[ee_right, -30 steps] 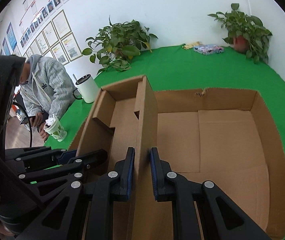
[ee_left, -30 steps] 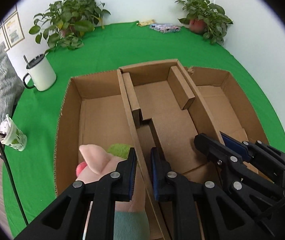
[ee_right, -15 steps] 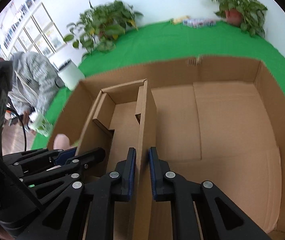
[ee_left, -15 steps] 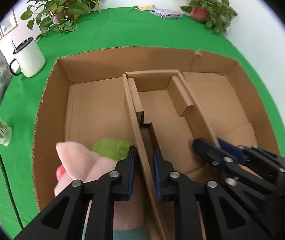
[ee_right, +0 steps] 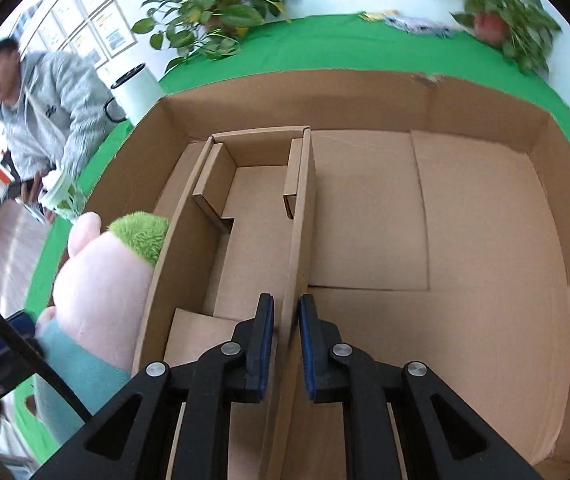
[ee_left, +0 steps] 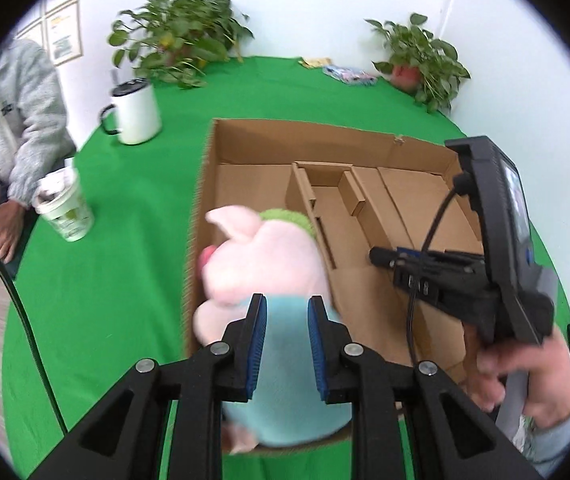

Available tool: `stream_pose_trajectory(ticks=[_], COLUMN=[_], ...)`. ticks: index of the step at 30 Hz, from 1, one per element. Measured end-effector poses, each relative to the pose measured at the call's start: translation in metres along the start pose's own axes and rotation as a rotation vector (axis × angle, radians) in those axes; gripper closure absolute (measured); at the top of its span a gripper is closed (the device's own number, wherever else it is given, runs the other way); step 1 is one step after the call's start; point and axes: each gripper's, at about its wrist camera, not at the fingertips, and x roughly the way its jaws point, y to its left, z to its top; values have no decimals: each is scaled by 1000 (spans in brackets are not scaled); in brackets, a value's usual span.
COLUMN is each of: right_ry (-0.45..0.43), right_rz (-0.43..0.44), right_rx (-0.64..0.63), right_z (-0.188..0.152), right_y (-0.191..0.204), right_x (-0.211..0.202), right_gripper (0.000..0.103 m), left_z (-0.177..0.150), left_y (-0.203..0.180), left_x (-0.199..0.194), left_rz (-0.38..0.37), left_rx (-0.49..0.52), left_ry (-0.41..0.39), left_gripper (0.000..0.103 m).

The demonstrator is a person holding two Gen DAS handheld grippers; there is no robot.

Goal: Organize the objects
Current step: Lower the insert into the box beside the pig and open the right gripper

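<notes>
**Right wrist view: divider pinned, plush pig waiting at the box's left side**

Right wrist view shows the right claw (ee_right: 286, 316) clamped narrow on the upright wall of the cardboard divider (ee_right: 299, 216), probably to steady the insert inside the cardboard box (ee_right: 485, 104) on the green worktop (ee_right: 325, 52). At lower left of that frame sits the plush pig (ee_right: 101, 292), outside the divider. In the left wrist view the left claw (ee_left: 283, 316) has just been opening; the pig's blue body shows between its pads at frame centre, whether pressed I cannot tell.
</notes>
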Motion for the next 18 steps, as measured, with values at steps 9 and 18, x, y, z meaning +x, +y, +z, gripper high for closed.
stream_pose_trajectory(ticks=[9, 18], right_ry=[-121, -402], right_rz=[-3, 23], right_rx=[-14, -43], right_z=[-7, -86], right_y=[0, -17], right_x=[-47, -174], right_gripper=[69, 12], left_z=[-29, -63], left_y=[2, -7], left_x=[-45, -102], left_rz=[53, 81], left_rx=[28, -6], left_ry=[-125, -380], left_gripper=[59, 23])
